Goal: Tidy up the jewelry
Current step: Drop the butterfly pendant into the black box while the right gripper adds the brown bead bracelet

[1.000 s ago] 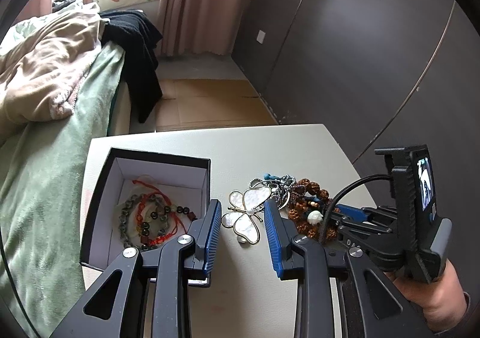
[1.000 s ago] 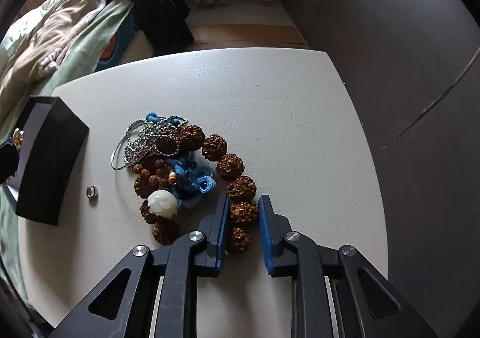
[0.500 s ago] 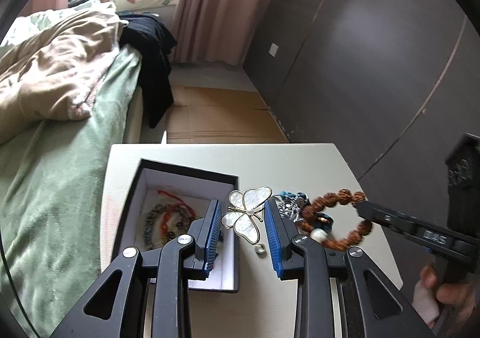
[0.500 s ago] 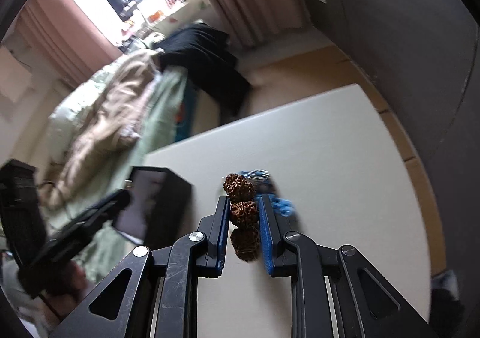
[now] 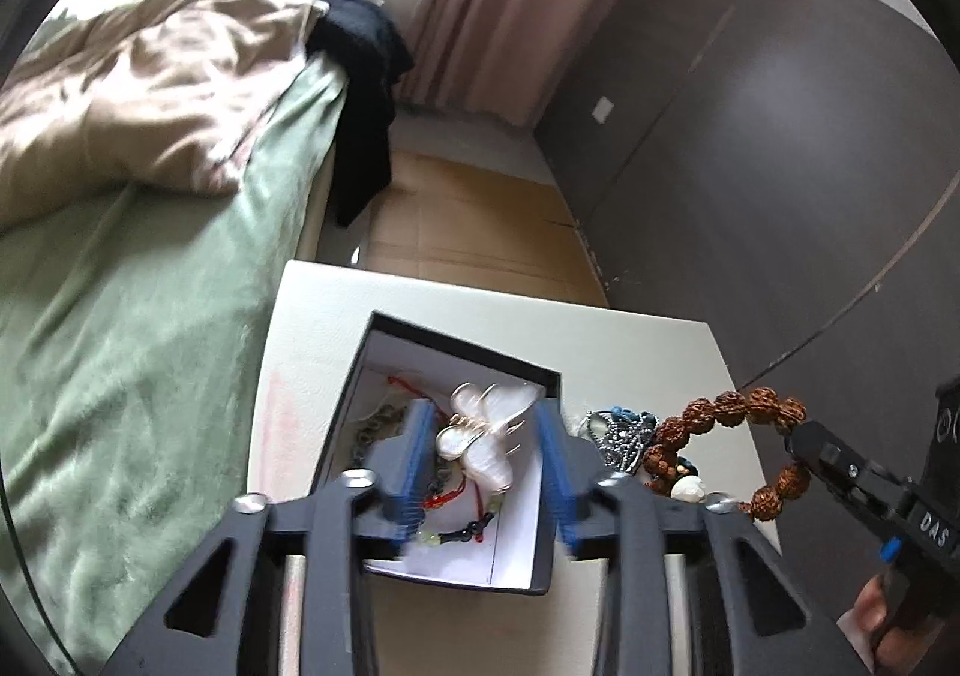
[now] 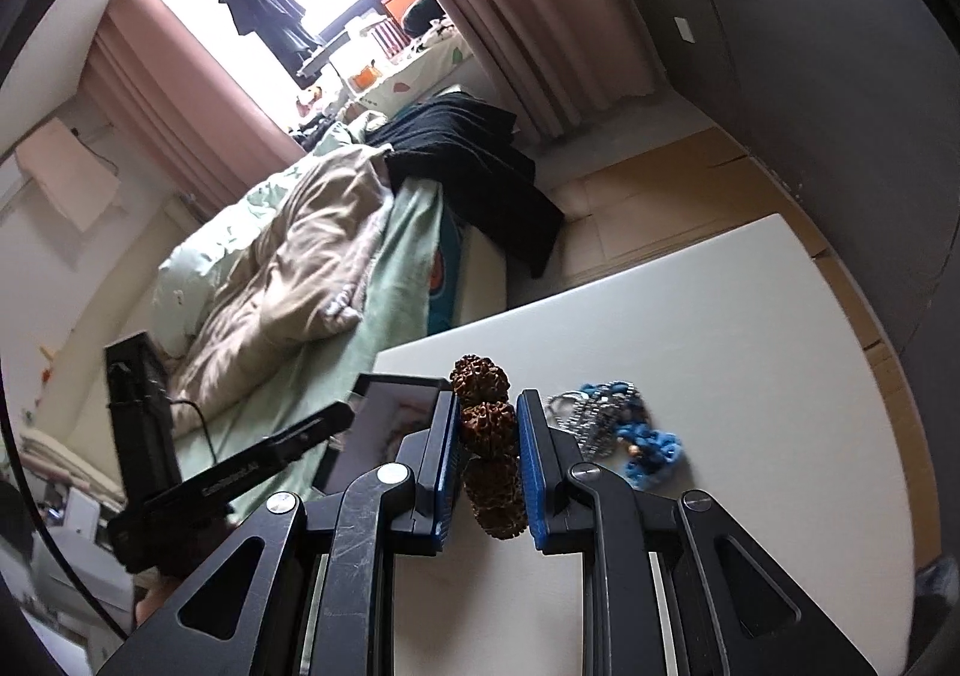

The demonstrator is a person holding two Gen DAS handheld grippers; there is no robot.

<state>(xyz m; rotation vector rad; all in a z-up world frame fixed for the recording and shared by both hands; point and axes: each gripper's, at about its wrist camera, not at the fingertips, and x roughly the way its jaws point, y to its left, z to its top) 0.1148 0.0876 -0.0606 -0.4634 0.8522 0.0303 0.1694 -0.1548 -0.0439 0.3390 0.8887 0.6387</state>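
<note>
L claw (image 5: 485, 457) sits over the open black box (image 5: 462, 343) on the white bench (image 5: 648, 352); its jaws are opening, blue pads apart. The butterfly brooch (image 5: 483, 436), pearly wings w/ gold wire, is between the pads, over the box interior. It looks blurred and free of both pads; can't tell if it touches the box floor yet. Inside the box: a red cord bracelet (image 5: 444, 490) and a dark bead bracelet (image 5: 384, 424), partly hidden behind the L pad.

R claw (image 6: 487, 457) is closed on the brown bead bracelet (image 6: 486, 424); in the R view, big knobbly beads are pinched between the blue pads, one bead poking out past the tips. In the L view that bracelet (image 5: 720, 436) hangs as a loop from the R claw tip at right, lifted above the bench, its white bead (image 5: 687, 490) low on the loop.

On the bench just right of the box lies a tangle: silver chain (image 6: 591, 421) and blue cord (image 6: 651, 451), touching each other. The box (image 6: 384, 418) shows left of the R claw, w/ the L claw's body reaching toward it. Part of a hand (image 5: 882, 625) grips the R handle at lower right. Bed w/ green cover (image 5: 132, 328) runs along the bench's left side.
</note>
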